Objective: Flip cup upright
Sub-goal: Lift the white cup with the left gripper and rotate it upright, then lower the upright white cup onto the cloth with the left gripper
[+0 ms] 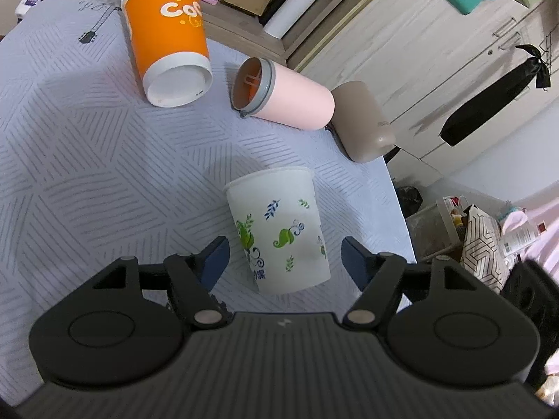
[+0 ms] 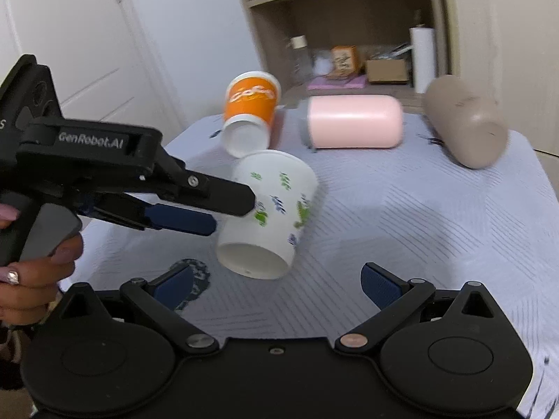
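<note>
A white paper cup with green and blue leaf prints (image 1: pixel 279 230) lies on its side on the pale striped tablecloth (image 1: pixel 87 174). In the right wrist view the cup (image 2: pixel 269 209) shows its base toward me. My left gripper (image 1: pixel 284 255) is open, its blue pads either side of the cup's base end without touching. The left gripper (image 2: pixel 230 209) also shows from the side in the right wrist view, at the cup's left flank. My right gripper (image 2: pixel 276 281) is open and empty, just in front of the cup's base.
An orange paper cup (image 1: pixel 167 38), a pink tumbler with a grey rim (image 1: pixel 286 97) and a beige tumbler (image 1: pixel 363 118) lie on their sides further back. The table's right edge (image 1: pixel 398 209) is near the white cup. A shelf unit (image 2: pixel 349 35) stands behind.
</note>
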`<state>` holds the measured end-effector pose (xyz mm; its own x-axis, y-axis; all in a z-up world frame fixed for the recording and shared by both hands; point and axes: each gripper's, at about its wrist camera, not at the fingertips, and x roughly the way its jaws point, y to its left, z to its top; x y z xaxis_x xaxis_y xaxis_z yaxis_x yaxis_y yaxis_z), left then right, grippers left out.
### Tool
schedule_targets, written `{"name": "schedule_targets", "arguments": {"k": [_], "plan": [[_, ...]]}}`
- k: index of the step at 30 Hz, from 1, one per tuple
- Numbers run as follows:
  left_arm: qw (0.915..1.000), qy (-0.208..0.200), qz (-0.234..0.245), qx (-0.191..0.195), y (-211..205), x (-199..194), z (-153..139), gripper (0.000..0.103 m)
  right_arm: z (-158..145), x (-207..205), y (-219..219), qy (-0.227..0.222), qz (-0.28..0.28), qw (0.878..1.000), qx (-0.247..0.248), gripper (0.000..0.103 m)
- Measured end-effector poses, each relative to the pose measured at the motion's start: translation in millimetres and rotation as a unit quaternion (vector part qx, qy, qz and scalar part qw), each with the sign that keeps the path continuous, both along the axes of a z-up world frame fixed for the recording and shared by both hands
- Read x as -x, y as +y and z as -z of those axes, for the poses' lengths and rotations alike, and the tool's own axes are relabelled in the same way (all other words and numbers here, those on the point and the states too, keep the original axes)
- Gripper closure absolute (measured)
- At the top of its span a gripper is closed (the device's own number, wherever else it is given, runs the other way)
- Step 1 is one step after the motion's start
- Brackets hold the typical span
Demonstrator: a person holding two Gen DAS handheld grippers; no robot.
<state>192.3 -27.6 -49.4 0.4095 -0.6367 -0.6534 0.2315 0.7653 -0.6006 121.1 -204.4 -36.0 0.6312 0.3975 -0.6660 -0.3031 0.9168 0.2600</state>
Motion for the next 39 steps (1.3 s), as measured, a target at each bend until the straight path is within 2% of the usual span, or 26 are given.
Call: {"name": "schedule_targets", "arguments": {"k": [6, 10, 15, 20, 24, 32, 37, 39], "plan": [[0.9990, 0.027, 0.004, 0.036, 15, -14, 8, 0.030, -5, -34, -2, 0.067, -0.035, 0.996, -0.044, 0.000], [0.9983, 0.039, 0.005, 0.042, 16, -21, 14, 0.030, -2, -56, -3, 0.104, -0.044, 0.991, -0.075, 0.001], [0.9978, 0.045, 0.011, 0.048, 13, -28, 17, 0.032, 6, -73, -6, 0.136, -0.045, 0.985, -0.097, 0.017], [0.9979, 0.043, 0.020, 0.043, 8, -29, 18, 0.036, 11, -76, -4, 0.147, -0.052, 0.983, -0.100, 0.038], [0.9980, 0.035, 0.035, 0.038, 6, -26, 16, 0.042, 8, -71, -5, 0.142, -0.051, 0.984, -0.095, 0.038], [0.9959, -0.053, 0.072, -0.009, -7, 2, -8, 0.043, -1, -51, -5, 0.098, -0.062, 0.991, -0.072, 0.038], [0.9893, -0.113, 0.087, -0.030, -13, 20, -22, 0.043, -9, -35, -2, 0.052, -0.067, 0.995, -0.045, 0.038], [0.9839, -0.147, 0.095, -0.035, -15, 28, -27, 0.044, -13, -27, -1, 0.026, -0.068, 0.997, -0.029, 0.038]]}}
